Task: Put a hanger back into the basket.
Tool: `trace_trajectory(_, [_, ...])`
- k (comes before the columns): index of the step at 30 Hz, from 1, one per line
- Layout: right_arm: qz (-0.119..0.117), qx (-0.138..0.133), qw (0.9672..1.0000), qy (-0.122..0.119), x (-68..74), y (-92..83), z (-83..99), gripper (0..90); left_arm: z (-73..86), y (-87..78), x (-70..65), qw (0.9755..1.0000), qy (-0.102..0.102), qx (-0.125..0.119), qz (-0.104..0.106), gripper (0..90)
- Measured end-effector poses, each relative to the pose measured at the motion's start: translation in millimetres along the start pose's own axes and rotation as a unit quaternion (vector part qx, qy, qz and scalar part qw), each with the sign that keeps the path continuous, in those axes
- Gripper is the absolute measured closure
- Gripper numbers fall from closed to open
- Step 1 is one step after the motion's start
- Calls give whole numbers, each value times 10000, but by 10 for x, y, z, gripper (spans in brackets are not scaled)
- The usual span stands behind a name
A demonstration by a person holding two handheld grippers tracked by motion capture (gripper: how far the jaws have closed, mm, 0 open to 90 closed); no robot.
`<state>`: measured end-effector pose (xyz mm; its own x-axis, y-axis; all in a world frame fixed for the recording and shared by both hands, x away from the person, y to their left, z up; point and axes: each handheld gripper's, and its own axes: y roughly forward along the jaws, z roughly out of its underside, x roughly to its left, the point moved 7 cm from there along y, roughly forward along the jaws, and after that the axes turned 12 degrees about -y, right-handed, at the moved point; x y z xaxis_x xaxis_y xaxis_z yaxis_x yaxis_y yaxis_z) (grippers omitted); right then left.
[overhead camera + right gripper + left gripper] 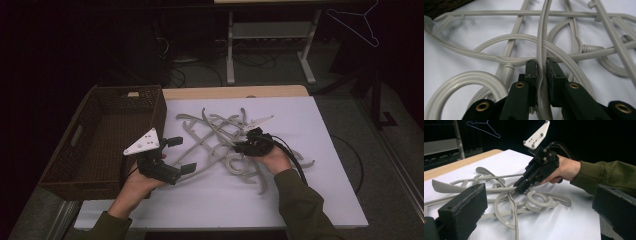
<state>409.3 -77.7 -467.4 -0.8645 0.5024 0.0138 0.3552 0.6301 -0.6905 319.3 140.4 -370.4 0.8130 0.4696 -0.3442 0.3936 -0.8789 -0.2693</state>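
Hangers [220, 142], grey plastic, lie tangled mid-table right of the basket [102, 130]; my right gripper [541, 71] is clenched on one thin bar, left gripper [176, 155] gaping empty near the pile's left edge — lifting risks dragging the snagged neighbours along.

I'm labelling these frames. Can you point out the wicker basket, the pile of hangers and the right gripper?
Wicker basket [159, 107]: high view, on its right wall.
Pile of hangers [210, 131]: high view, on a grey bar mid-pile.
Right gripper [542, 68]: right gripper view, between its fingertips, clamped on a hanger bar.
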Motion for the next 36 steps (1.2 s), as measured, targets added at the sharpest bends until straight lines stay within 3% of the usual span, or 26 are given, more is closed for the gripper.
trace_trajectory(6, [-141,-151,9993,-317,84,-150,-40,809,-6,-9,10,10000,3,-9,-12,0])
trace_trajectory(12, [-556,-232,9957,-704,301,-255,-58,812,0,-2,2,10000,6,9,-11,0])
trace_trajectory(15, [-762,-195,9931,-866,434,-272,-53,812,6,3,0,10000,0,14,-18,0])
trace_trajectory(20, [-1076,-169,9851,-1332,594,-298,-3,811,52,34,10,9999,44,135,-41,0])
trace_trajectory(26, [-1368,11,9790,-1511,701,-257,101,807,121,97,6,9995,97,286,-23,0])
trace_trajectory(31, [-1546,182,9723,-1741,747,-173,154,804,247,176,26,9977,220,639,-50,0])
trace_trajectory(36, [-1665,327,9696,-1761,776,-123,200,801,406,288,57,9935,382,1071,-84,0])
